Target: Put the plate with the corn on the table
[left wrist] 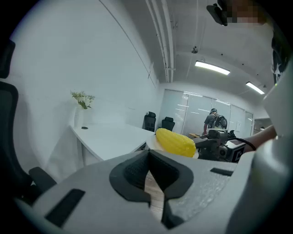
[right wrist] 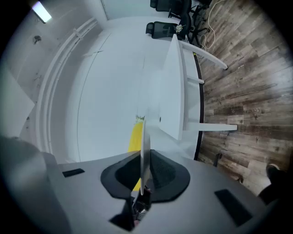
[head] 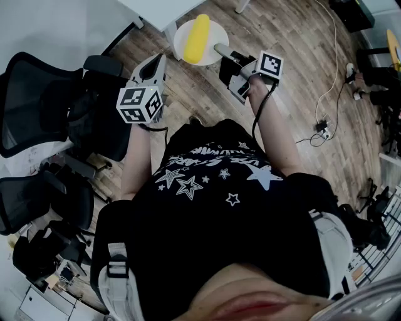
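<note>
A white plate (head: 217,32) carries a yellow corn cob (head: 197,37) and hangs in the air in front of me, over the wooden floor. My right gripper (head: 223,51) is shut on the plate's rim. In the right gripper view the plate (right wrist: 145,137) stands edge-on between the pads, with the corn (right wrist: 136,137) on its left side. The white table (head: 156,9) lies just beyond the plate. My left gripper (head: 158,63) is shut and holds nothing, to the left of the plate. Its view shows the corn (left wrist: 175,141), the right gripper (left wrist: 219,147) and the table (left wrist: 110,136).
Black office chairs (head: 37,100) stand to my left. Cables and a power strip (head: 322,125) lie on the wooden floor at the right. A vase with flowers (left wrist: 82,106) stands on the table's far end. A person (left wrist: 214,121) stands far off behind glass.
</note>
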A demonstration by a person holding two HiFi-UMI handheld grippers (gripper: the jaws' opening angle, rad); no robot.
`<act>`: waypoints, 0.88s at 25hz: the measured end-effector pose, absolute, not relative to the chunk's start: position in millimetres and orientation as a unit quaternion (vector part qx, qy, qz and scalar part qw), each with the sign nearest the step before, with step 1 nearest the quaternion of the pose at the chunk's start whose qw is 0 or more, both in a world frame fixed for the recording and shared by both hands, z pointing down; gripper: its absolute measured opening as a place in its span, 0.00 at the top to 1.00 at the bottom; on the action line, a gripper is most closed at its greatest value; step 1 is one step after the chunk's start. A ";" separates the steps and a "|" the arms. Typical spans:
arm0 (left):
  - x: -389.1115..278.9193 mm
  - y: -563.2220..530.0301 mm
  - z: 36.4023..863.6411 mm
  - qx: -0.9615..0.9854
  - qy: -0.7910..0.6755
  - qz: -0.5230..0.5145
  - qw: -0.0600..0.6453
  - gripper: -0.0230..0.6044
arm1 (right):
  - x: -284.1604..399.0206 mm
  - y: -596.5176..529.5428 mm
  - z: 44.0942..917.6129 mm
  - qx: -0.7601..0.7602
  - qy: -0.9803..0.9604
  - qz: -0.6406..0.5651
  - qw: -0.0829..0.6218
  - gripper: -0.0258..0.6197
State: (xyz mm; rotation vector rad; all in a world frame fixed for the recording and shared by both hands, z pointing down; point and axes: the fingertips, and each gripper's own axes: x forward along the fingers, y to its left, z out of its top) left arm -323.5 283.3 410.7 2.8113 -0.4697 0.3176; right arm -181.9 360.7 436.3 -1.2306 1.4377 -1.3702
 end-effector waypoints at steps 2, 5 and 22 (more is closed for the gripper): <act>-320.7 283.8 412.1 0.971 -0.159 0.112 0.139 0.95 | -181.4 361.0 437.1 -0.483 0.565 -0.541 0.395 0.91; -317.0 286.0 412.9 0.971 -0.153 0.114 0.141 0.95 | -180.7 361.4 437.8 -0.482 0.566 -0.542 0.392 0.91; -323.0 293.9 426.6 0.967 -0.155 0.114 0.165 0.95 | -191.0 369.6 435.6 -0.476 0.581 -0.541 0.379 0.91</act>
